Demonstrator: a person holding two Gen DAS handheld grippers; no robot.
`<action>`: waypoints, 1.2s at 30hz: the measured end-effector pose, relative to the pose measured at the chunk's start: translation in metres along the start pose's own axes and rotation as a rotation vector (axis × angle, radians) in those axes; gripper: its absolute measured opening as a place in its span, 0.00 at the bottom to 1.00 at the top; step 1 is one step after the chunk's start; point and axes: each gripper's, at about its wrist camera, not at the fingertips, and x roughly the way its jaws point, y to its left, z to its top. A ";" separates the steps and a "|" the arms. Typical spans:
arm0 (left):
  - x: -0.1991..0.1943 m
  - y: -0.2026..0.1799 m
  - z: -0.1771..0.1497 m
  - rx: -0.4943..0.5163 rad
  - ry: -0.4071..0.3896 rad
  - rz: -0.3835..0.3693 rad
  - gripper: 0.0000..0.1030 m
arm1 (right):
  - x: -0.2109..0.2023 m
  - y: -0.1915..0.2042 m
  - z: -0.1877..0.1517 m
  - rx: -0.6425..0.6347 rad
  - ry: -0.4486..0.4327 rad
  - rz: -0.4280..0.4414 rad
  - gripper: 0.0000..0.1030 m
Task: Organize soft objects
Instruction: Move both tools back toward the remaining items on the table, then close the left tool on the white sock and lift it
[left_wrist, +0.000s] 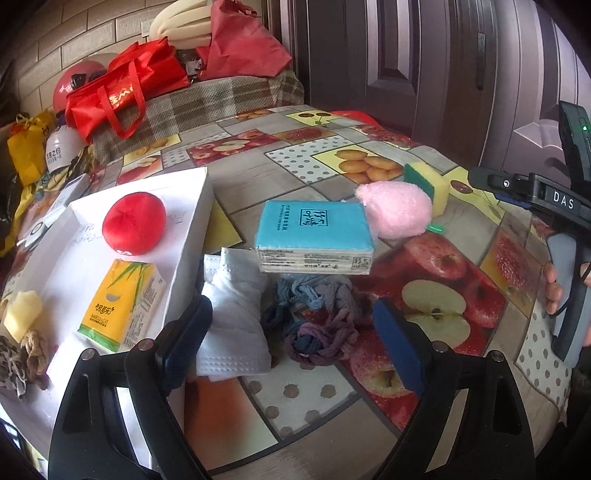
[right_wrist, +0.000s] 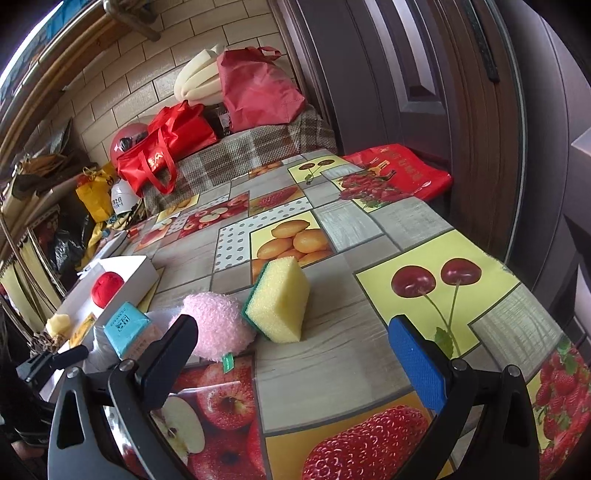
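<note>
My left gripper (left_wrist: 291, 343) stands open low over the fruit-print table. A crumpled white face mask (left_wrist: 232, 306) and a tangle of purple and blue cords (left_wrist: 321, 328) lie between its fingers, untouched. Just beyond lies a blue tissue pack (left_wrist: 314, 232), with a pink plush (left_wrist: 395, 210) and a yellow-green sponge (left_wrist: 432, 184) behind it. To the left, a white box (left_wrist: 192, 221) holds a red plush ball (left_wrist: 133, 221), a yellow tissue pack (left_wrist: 122, 306) and a pale sponge piece (left_wrist: 22, 314). My right gripper (right_wrist: 295, 354) is open and empty, just short of the sponge (right_wrist: 280, 302) and the pink plush (right_wrist: 218, 325).
Red bags (left_wrist: 122, 88), a red helmet (left_wrist: 74, 85) and a plaid cloth (left_wrist: 221, 99) crowd the table's far end. A dark door (right_wrist: 406, 74) stands to the right, with a red bag (right_wrist: 406, 173) at its foot. A hand (left_wrist: 554, 291) holds the right gripper's handle.
</note>
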 end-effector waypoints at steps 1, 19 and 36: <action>0.003 0.000 0.001 -0.002 0.011 -0.008 0.87 | 0.001 -0.002 0.000 0.012 0.002 0.007 1.00; 0.006 -0.041 -0.005 0.004 0.119 -0.286 0.89 | 0.003 -0.012 0.000 0.073 0.013 0.028 1.00; 0.044 -0.002 0.026 0.087 0.079 0.071 0.90 | 0.006 -0.016 -0.002 0.087 0.027 0.034 1.00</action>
